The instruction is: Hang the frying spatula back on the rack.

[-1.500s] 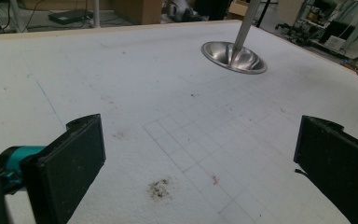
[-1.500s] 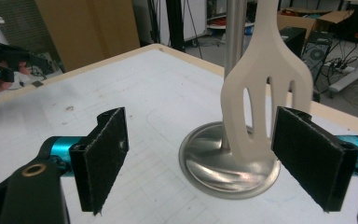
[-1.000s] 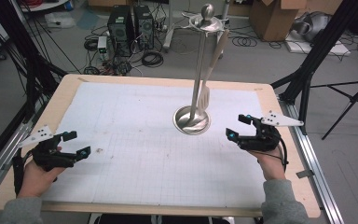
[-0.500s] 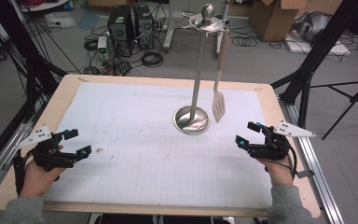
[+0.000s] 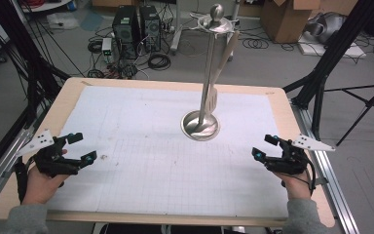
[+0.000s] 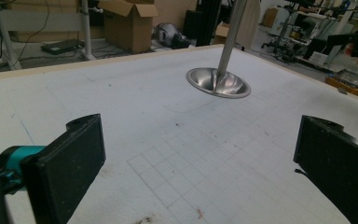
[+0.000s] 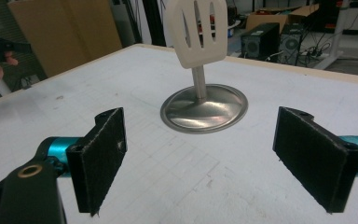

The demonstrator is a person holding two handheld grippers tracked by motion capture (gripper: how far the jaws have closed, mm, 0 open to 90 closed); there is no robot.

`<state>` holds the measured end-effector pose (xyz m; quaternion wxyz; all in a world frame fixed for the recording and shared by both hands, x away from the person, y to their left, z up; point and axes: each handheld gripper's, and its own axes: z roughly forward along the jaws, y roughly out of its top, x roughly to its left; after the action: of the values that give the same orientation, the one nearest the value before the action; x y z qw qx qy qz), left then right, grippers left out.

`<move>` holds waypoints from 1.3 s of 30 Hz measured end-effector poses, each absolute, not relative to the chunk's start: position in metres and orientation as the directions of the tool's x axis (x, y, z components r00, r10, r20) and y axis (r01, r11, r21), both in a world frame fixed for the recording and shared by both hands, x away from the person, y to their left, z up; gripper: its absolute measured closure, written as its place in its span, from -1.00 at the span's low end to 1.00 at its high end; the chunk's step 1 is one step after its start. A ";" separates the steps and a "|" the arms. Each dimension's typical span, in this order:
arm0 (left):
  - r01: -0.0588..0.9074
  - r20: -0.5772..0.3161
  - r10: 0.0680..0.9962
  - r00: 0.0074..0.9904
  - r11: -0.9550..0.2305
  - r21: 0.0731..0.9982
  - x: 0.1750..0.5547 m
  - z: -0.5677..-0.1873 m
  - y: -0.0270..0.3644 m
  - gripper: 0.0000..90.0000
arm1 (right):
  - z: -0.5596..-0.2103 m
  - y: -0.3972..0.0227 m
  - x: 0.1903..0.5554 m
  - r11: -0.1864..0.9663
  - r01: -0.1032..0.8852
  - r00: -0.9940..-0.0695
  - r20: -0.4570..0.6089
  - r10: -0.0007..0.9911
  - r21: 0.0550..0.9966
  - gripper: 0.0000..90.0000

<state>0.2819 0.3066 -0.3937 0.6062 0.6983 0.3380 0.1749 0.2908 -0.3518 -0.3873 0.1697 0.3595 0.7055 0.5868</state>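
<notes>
The left gripper rested low over the white gridded mat, its jaws spread wide with nothing between them. Ahead of it and off to its right stood the metal utensil stand, well apart from its jaws, the round base sitting flat on the mat and the pole rising upright. The right gripper was likewise released, jaws wide apart and empty, held just above the mat near the table's right edge. Straight ahead of the right gripper, between the lines of its two jaws but well beyond them, hung a pale slotted spatula, blade downward, just in front of the stand's pole and clear of the base. In the high view the spatula hung from the stand's top disc, slanting alongside the pole.
</notes>
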 end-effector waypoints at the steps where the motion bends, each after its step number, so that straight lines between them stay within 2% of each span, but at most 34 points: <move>1: 0.262 -0.167 0.683 0.711 -0.038 0.964 0.282 -0.394 0.307 -0.94 | -0.388 -0.353 0.289 0.051 0.315 -0.680 0.187 0.709 0.948 -0.63; 23: 0.288 -0.179 0.692 0.700 -0.045 0.957 0.284 -0.397 0.307 -0.94 | -0.401 -0.381 0.266 0.034 0.307 -0.598 0.165 0.784 0.951 -0.64; 39: 0.305 -0.180 0.695 0.696 -0.059 0.951 0.285 -0.400 0.307 -0.95 | -0.416 -0.417 0.254 -0.023 0.308 -0.596 0.212 0.775 0.951 -0.64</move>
<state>0.2846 0.3067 -0.4005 0.5882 0.7084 0.3531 0.1659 0.2542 -0.4171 -0.4157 0.1977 0.4036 0.6703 0.5905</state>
